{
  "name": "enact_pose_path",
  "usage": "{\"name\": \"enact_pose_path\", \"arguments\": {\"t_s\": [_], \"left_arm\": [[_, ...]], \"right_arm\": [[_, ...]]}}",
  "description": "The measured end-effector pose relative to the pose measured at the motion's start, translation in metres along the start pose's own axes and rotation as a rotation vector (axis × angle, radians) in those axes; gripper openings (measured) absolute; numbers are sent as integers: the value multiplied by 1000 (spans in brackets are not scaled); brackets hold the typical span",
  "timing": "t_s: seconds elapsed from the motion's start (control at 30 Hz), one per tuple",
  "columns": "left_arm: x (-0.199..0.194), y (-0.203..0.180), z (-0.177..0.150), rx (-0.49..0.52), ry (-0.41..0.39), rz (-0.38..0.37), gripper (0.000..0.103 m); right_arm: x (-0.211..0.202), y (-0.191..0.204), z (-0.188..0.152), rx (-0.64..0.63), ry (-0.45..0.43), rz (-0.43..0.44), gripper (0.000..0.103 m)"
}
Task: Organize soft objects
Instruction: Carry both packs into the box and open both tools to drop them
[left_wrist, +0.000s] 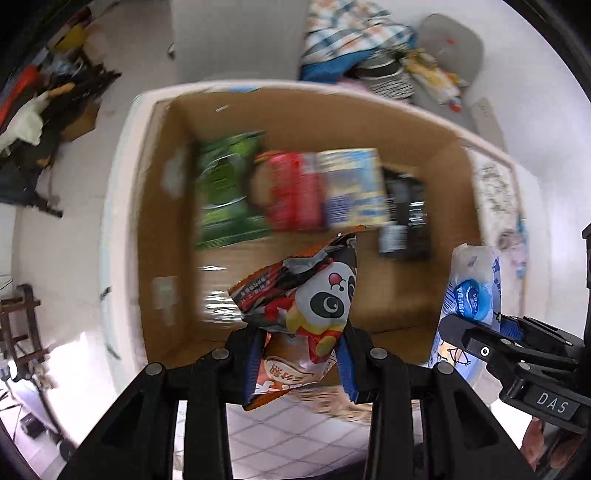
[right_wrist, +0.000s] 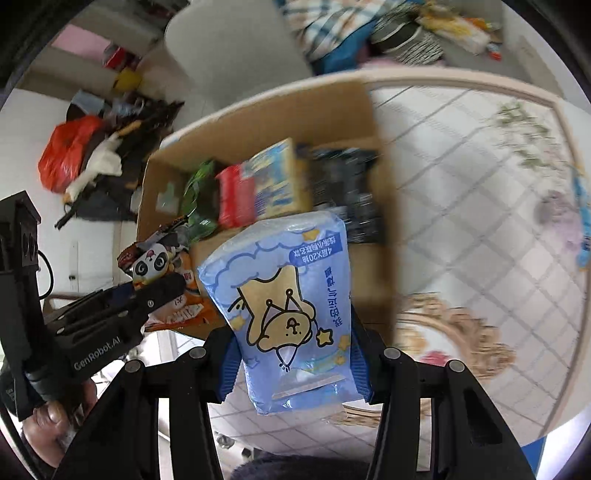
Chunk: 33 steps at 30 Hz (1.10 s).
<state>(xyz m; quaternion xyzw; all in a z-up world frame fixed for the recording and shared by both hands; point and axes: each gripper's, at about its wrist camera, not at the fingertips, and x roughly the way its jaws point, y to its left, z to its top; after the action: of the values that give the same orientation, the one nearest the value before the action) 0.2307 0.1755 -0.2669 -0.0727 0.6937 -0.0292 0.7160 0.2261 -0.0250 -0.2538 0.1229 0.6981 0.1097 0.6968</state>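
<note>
You hold one panda snack bag (left_wrist: 314, 295) clamped in your left gripper (left_wrist: 301, 354); one blue tissue pack (right_wrist: 291, 306) clamped in your right gripper (right_wrist: 295, 354); one cardboard box (left_wrist: 424, 122) ahead holds four packets.

I see a glossy crinkled foil snack bag (left_wrist: 306, 306) w/ panda print, pinched in the left gripper (left_wrist: 301, 354), matt black plastic w/ ribbed blue pads. Right gripper (right_wrist: 295, 362), same matt plastic, clamps a smooth shiny plastic-film tissue pack (right_wrist: 288, 306). Cardboard box (left_wrist: 417, 280) looks matt brown, rough paper. Packets inside (left_wrist: 291, 192) look glossy but blurred. Tablecloth (right_wrist: 480, 206) looks smooth, printed w/ a grid
</note>
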Motion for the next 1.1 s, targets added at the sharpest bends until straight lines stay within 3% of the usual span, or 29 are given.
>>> {"name": "enact_pose_path", "arguments": {"t_s": [0.27, 0.57, 0.67, 0.87, 1.1], "left_arm": [[36, 45, 11, 4, 102, 33, 32], [49, 50, 25, 48, 128, 40, 32], [49, 51, 29, 51, 135, 36, 32], [43, 57, 30, 3, 123, 30, 33], [24, 52, 23, -38, 75, 13, 34]], "right_arm": [[86, 32, 21, 77, 90, 42, 52], [133, 49, 34, 95, 115, 33, 52], [144, 54, 39, 91, 122, 36, 56], [152, 58, 44, 92, 128, 28, 83], [129, 49, 40, 66, 114, -23, 83]]}}
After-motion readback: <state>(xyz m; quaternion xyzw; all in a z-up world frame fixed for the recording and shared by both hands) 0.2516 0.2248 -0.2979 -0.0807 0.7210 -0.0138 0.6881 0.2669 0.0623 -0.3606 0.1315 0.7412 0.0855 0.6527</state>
